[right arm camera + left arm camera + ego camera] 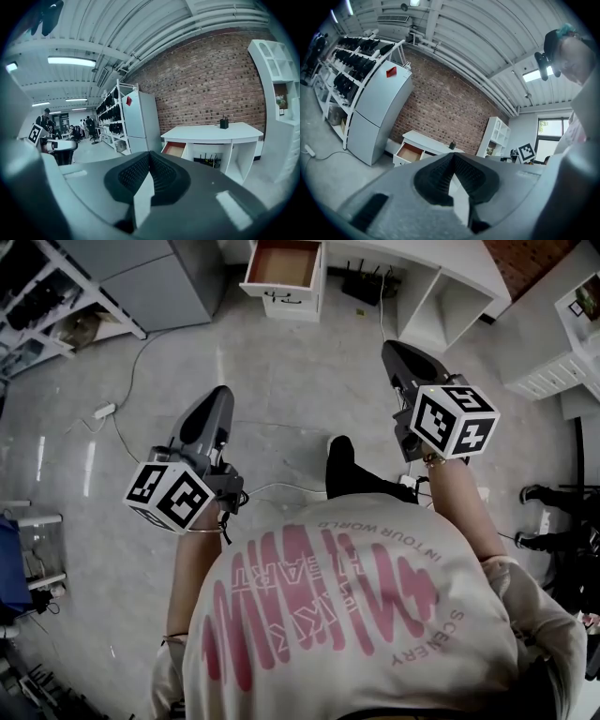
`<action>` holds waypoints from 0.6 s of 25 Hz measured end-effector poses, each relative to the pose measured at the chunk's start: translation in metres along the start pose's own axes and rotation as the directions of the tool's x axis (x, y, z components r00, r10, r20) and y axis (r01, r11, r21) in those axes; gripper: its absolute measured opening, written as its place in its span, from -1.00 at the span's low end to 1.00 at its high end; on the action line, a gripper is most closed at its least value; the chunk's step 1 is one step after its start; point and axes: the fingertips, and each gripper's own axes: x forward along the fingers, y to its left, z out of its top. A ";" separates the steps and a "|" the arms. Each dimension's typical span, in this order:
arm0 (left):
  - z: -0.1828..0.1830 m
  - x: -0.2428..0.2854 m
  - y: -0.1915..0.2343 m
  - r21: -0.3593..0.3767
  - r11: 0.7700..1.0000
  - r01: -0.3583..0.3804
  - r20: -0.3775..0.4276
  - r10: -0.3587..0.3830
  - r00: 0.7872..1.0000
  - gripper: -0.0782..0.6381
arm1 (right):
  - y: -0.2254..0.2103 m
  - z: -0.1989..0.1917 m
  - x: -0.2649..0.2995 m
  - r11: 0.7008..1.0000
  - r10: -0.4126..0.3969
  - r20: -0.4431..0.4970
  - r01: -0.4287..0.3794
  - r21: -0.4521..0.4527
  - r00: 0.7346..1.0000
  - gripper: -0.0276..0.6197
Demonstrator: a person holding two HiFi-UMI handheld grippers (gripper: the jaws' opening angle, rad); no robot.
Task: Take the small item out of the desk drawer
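The white desk (441,282) stands far ahead across the floor. Its left drawer (284,263) is pulled out and shows a bare brown bottom; I cannot make out a small item in it from here. The same drawer (410,152) appears small in the left gripper view, and the drawer (174,149) in the right gripper view. My left gripper (217,395) is held at waist height, shut with nothing between its tips. My right gripper (398,348) is also shut and holds nothing. Both point toward the desk, well short of it.
A grey tall cabinet (377,108) and a rack of dark gear (354,61) stand left of the desk. White shelving (276,93) stands to its right. A black holder (224,123) sits on the desktop. A power strip (103,411) and cables lie on the grey floor.
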 end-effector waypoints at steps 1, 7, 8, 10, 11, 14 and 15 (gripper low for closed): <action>0.000 0.003 0.003 -0.002 1.000 -0.006 -0.002 0.006 1.000 -0.78 | -0.002 0.001 0.006 1.000 0.005 -0.002 -0.005 0.000 1.000 -0.89; 0.011 0.027 0.032 -0.011 0.998 -0.059 0.035 0.059 0.998 -0.78 | -0.011 0.008 0.062 0.997 0.072 -0.015 -0.073 -0.014 0.997 -0.89; 0.013 0.034 0.039 -0.020 0.997 -0.073 0.045 0.074 0.996 -0.78 | -0.015 0.010 0.074 0.996 0.086 -0.020 -0.086 -0.022 0.996 -0.89; 0.018 0.051 0.053 -0.038 0.994 -0.101 0.062 0.103 0.993 -0.78 | -0.025 0.015 0.097 0.993 0.109 -0.031 -0.110 -0.036 0.994 -0.89; 0.021 0.061 0.059 -0.045 0.993 -0.112 0.069 0.115 0.991 -0.78 | -0.032 0.018 0.110 0.992 0.120 -0.035 -0.121 -0.039 0.992 -0.89; 0.032 0.098 0.075 -0.063 0.989 -0.137 0.093 0.142 0.985 -0.78 | -0.057 0.030 0.149 0.989 0.143 -0.047 -0.145 -0.033 0.989 -0.89; 0.036 0.110 0.080 -0.068 0.987 -0.144 0.102 0.150 0.983 -0.78 | -0.065 0.034 0.161 0.988 0.153 -0.054 -0.154 -0.027 0.987 -0.89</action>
